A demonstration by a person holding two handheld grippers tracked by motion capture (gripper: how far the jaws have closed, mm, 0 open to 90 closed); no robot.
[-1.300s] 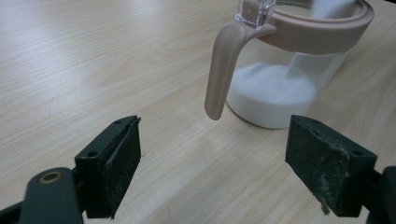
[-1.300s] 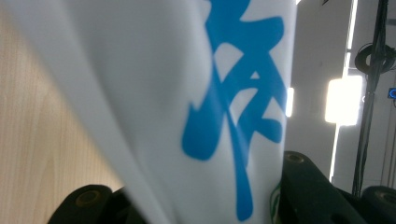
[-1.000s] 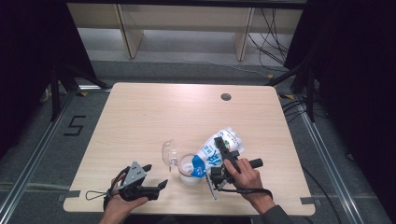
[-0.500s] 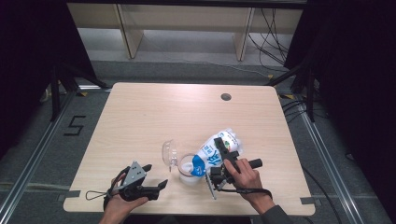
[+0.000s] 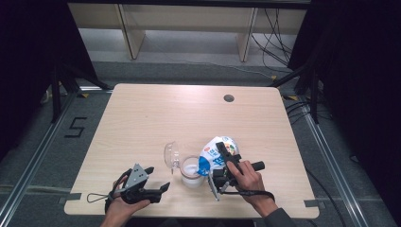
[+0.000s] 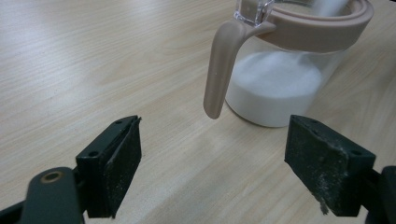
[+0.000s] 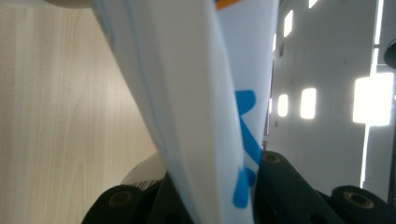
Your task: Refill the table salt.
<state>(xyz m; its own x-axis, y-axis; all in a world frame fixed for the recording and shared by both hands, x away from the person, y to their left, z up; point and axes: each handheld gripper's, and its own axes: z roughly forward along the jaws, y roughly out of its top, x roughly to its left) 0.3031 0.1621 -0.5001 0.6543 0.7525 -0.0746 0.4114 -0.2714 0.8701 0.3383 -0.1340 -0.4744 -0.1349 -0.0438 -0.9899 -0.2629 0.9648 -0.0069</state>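
Two claws work at a pale wooden table (image 5: 142,118) as a person pours white powder from a bag into a clear jar. The right claw (image 5: 226,166) is clamped on the white-and-blue bag (image 5: 215,150); its jaws have just been closing, and in the right gripper view the bag's folded film (image 7: 210,116) is pinched tight between them. The bag tilts away from that claw toward the jar (image 5: 191,171), which stands just beside the claw on its left, touching or nearly touching the bag's lower end. The jar's clear lid (image 5: 171,155) is swung open on the far side from the right claw.

The left claw (image 5: 158,182) rests low near the table's front edge, its jaws spread wide with nothing between them. Straight ahead of it, in the left gripper view, the jar (image 6: 280,88) stands partly filled with white powder, a beige band around its rim and a beige lever (image 6: 219,74) hanging down toward that claw. A pale stream falls into the jar's mouth from above.
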